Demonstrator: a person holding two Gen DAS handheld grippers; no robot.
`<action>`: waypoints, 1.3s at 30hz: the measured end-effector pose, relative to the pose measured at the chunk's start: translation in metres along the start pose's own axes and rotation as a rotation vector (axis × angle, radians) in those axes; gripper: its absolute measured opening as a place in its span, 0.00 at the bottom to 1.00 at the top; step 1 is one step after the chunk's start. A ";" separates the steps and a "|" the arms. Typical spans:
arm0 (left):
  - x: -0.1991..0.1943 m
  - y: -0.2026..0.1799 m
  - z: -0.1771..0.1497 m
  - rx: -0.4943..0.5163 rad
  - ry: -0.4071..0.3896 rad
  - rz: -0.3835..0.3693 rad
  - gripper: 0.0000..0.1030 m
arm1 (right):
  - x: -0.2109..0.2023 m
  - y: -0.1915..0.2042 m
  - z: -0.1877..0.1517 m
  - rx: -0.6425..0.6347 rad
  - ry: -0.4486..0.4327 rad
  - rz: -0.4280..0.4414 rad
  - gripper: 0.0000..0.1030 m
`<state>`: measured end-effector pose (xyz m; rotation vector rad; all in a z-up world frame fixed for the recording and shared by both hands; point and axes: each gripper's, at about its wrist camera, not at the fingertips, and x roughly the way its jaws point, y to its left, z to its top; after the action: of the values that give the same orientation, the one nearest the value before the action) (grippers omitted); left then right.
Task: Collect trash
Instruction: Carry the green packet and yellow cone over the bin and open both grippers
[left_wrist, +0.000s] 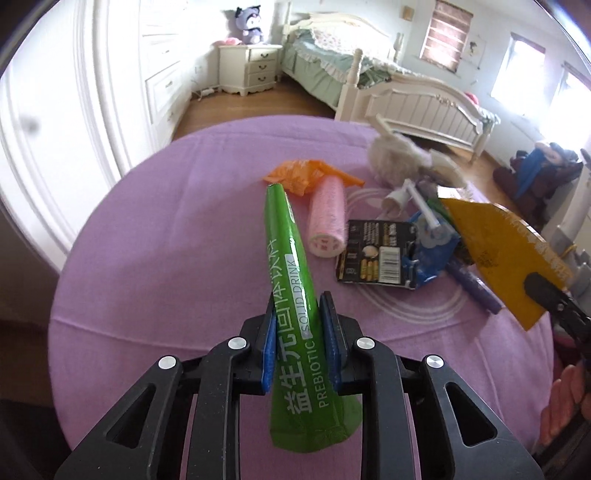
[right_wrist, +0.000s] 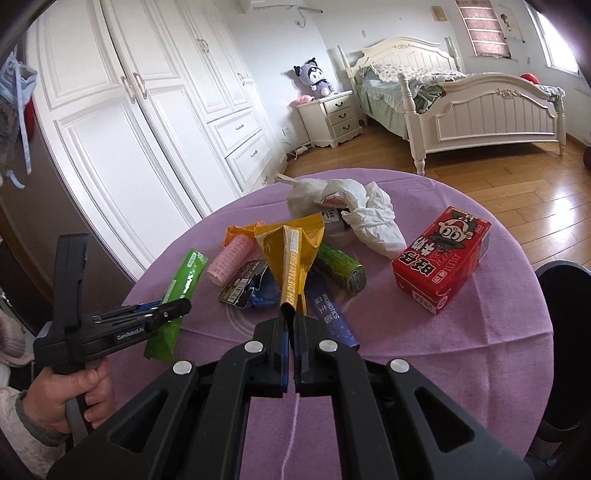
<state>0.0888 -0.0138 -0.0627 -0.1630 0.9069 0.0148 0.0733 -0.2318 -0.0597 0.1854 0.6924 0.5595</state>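
My left gripper (left_wrist: 300, 314) is shut on a green drink sachet (left_wrist: 291, 266) and holds it above the purple table (left_wrist: 166, 240); the sachet also shows in the right wrist view (right_wrist: 177, 291). My right gripper (right_wrist: 291, 321) is shut on a yellow sachet (right_wrist: 291, 258), seen from the left wrist at the right (left_wrist: 502, 251). On the table lie a pink roll (left_wrist: 328, 218), an orange wrapper (left_wrist: 299, 173), a black battery card (left_wrist: 373, 254), a blue wrapper (left_wrist: 432, 251), a purple sachet (right_wrist: 332, 317), a green can (right_wrist: 343, 269) and crumpled white tissue (right_wrist: 365, 214).
A red carton (right_wrist: 443, 254) stands on the table's right side. A dark round object (right_wrist: 569, 295) sits beyond the right table edge. A white wardrobe (right_wrist: 129, 129), a nightstand (right_wrist: 332, 118) and a bed (right_wrist: 480, 103) stand behind on wooden floor.
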 end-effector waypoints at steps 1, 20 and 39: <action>-0.007 -0.004 0.001 0.007 -0.014 -0.016 0.22 | -0.002 -0.002 0.001 0.009 -0.004 0.005 0.02; 0.018 -0.233 0.040 0.268 -0.068 -0.548 0.22 | -0.076 -0.130 0.012 0.171 -0.208 -0.368 0.03; 0.086 -0.399 0.018 0.451 0.066 -0.683 0.22 | -0.095 -0.224 -0.026 0.324 -0.161 -0.544 0.03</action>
<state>0.1886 -0.4095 -0.0653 -0.0448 0.8614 -0.8267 0.0917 -0.4720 -0.1033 0.3262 0.6388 -0.0909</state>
